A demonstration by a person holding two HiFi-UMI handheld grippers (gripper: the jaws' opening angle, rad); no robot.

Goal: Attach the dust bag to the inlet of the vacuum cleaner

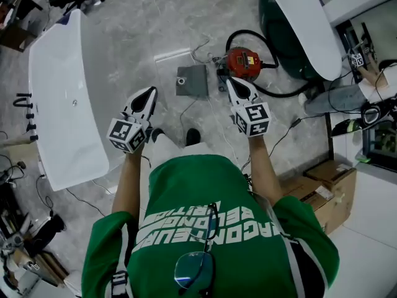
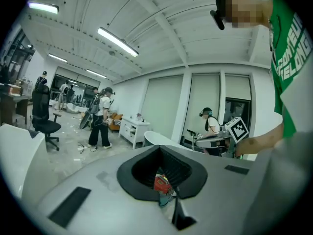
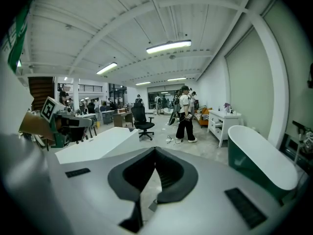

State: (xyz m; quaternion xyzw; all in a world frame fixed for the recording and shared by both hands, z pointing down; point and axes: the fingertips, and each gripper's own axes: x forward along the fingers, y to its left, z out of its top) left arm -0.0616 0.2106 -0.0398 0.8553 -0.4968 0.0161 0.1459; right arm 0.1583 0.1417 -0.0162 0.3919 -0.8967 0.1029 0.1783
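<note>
The red vacuum cleaner (image 1: 243,64) stands on the grey floor with its black hose (image 1: 282,93) looped around it. To its left the flat grey dust bag (image 1: 191,81) lies on the floor, with a round collar near its left edge. In the head view my left gripper (image 1: 151,92) hangs short of the bag and to its left, jaws together and empty. My right gripper (image 1: 231,81) hovers just short of the vacuum, also shut with nothing in it. In the left gripper view, the vacuum (image 2: 162,183) shows below the closed tips of the left gripper (image 2: 159,148). The right gripper (image 3: 155,149) looks out over bare floor.
A long white bathtub (image 1: 62,98) lies at the left, and a green-and-white tub (image 1: 304,23) at the upper right. Cardboard boxes (image 1: 329,191) sit at the right. Thin cables (image 1: 205,113) trail over the floor near my feet. Other people stand and work farther off in the room.
</note>
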